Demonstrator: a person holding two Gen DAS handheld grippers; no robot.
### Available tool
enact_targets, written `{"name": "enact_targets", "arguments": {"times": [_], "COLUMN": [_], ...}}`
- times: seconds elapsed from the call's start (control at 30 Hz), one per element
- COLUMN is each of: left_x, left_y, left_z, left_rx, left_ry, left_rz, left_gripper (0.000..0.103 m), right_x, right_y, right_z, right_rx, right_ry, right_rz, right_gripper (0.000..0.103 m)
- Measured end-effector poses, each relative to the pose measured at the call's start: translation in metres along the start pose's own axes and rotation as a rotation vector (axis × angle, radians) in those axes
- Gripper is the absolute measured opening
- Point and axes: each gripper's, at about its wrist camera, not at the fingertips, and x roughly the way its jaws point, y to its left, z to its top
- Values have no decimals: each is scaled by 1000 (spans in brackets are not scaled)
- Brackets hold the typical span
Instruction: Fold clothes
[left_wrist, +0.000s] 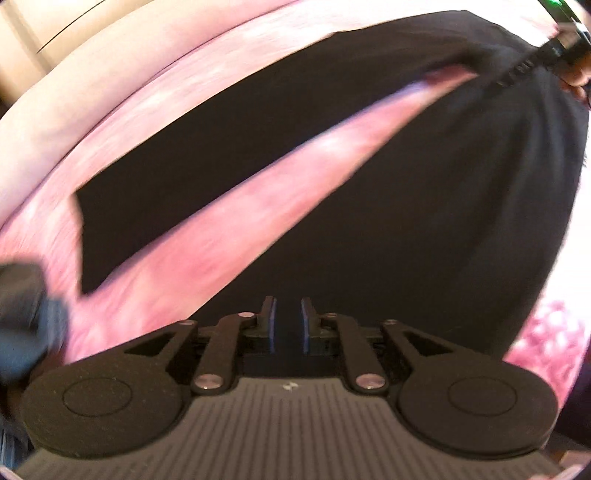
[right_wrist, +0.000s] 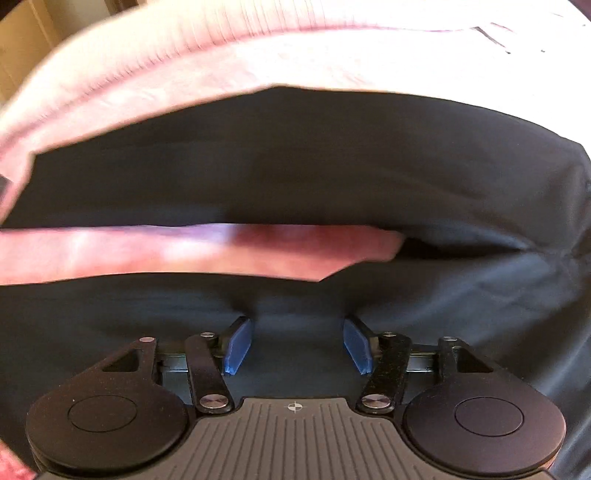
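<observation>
Left wrist: black trousers (left_wrist: 369, 221) on pink bedspread (left_wrist: 184, 258), left fingers (left_wrist: 271, 325) nearly closed, right fingers (right_wrist: 238, 345) open

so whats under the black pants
A pink bedspread lies under the black pants, showing in the wedge between the two legs and around the edges. What lies directly beneath the dark cloth itself is covered and cannot be seen.

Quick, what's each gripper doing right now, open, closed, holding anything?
Left gripper: nearly closed, a narrow gap between the pads, over the black trousers; whether it pinches cloth cannot be told.
Right gripper: open, holding nothing, fingers on the black trousers.
</observation>
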Motion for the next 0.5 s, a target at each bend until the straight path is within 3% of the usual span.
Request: {"name": "enact_targets", "arguments": {"times": [0.1, 0.23, 0.33, 0.43, 0.5], "left_x": [4, 16, 18, 16, 12], "left_y": [-35, -74, -97, -116, -125], "left_z": [7, 2, -6, -9, -8], "left_rx": [125, 246, 308, 355, 373], "left_ry": [-2, 63, 95, 99, 88], "left_rz": [-65, -133, -144, -146, -145], "left_gripper": [17, 17, 17, 19, 25], "right_x": [-27, -50, -71, -97, -107], "right_y": [-15, -59, -69, -96, -117], "right_z": [-36, -102, -130, -141, -145], "right_rx": [68, 165, 105, 240, 382], "right_ry": [-11, 74, 105, 102, 55], "right_rz": [-25, -83, -87, -111, -105], "right_gripper": [59, 59, 59, 59, 59]}}
